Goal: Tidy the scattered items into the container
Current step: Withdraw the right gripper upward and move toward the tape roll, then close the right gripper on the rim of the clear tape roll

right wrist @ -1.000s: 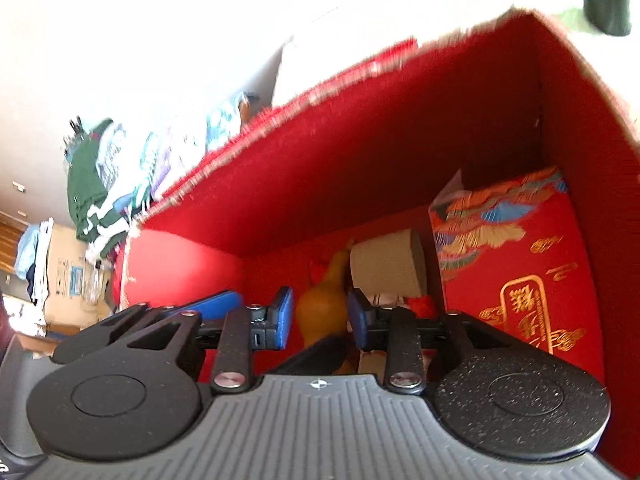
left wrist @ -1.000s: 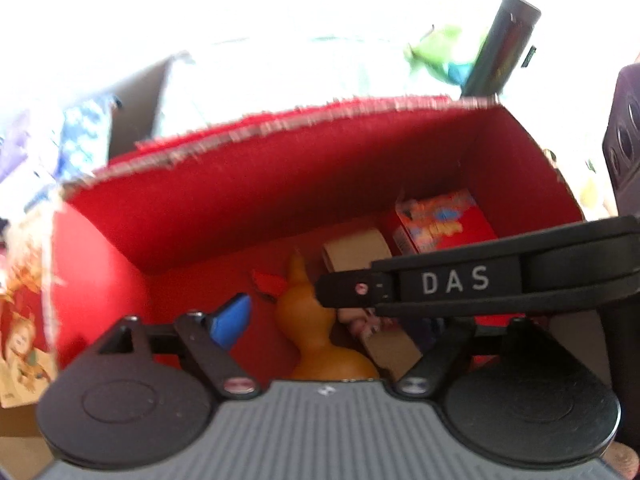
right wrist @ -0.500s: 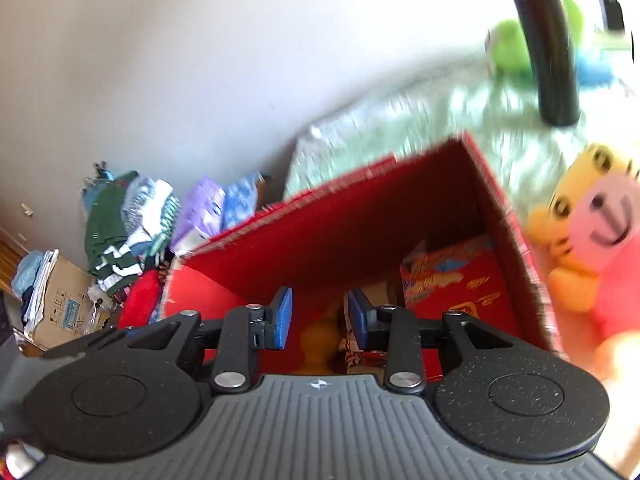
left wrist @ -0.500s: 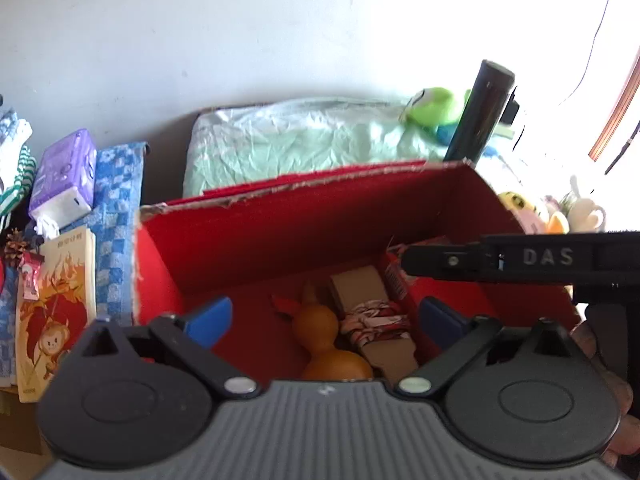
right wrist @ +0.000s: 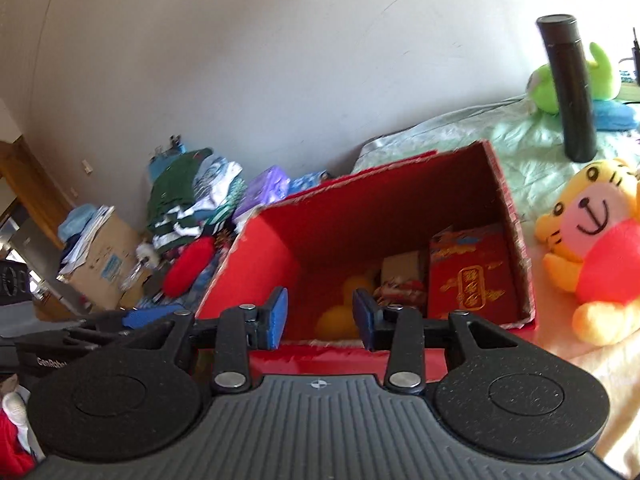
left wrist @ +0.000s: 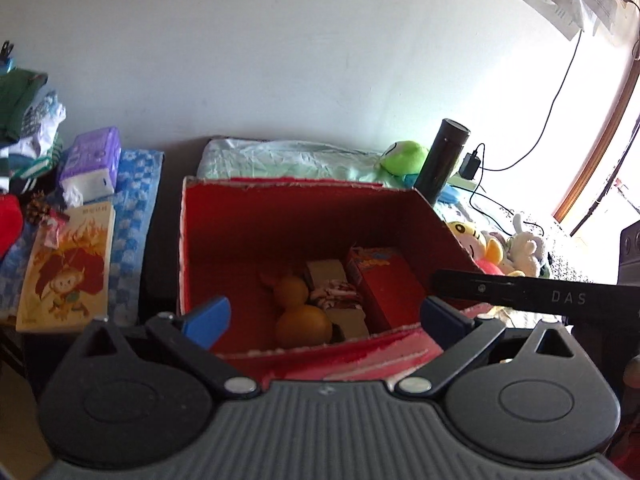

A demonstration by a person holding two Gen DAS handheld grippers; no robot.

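Note:
The red box [left wrist: 280,232] [right wrist: 360,216] stands open-topped on the bed, seen from above its near rim. Inside lie an orange gourd [left wrist: 300,316] [right wrist: 336,322], a brown card piece wrapped in patterned cloth [left wrist: 334,294] and a red gold-printed packet [left wrist: 388,284] [right wrist: 472,280]. My left gripper [left wrist: 324,316] hangs wide open over the near rim, empty. My right gripper [right wrist: 320,318] is beside it, jaws opening, with nothing between the pads. A tiger plush [right wrist: 592,248] [left wrist: 476,240], a black flask [right wrist: 568,88] [left wrist: 442,160] and a green frog plush [right wrist: 604,76] [left wrist: 402,156] lie outside the box.
Left of the box are a picture book [left wrist: 68,268], a purple tissue pack [left wrist: 92,160] and a pile of clothes [right wrist: 192,200]. A cardboard carton [right wrist: 100,268] stands further left. A charger and its cable [left wrist: 470,164] trail behind the flask.
Both grippers have pulled back and up out of the box, so its whole rim shows. The left jaws spread wider and the right jaws widened a little.

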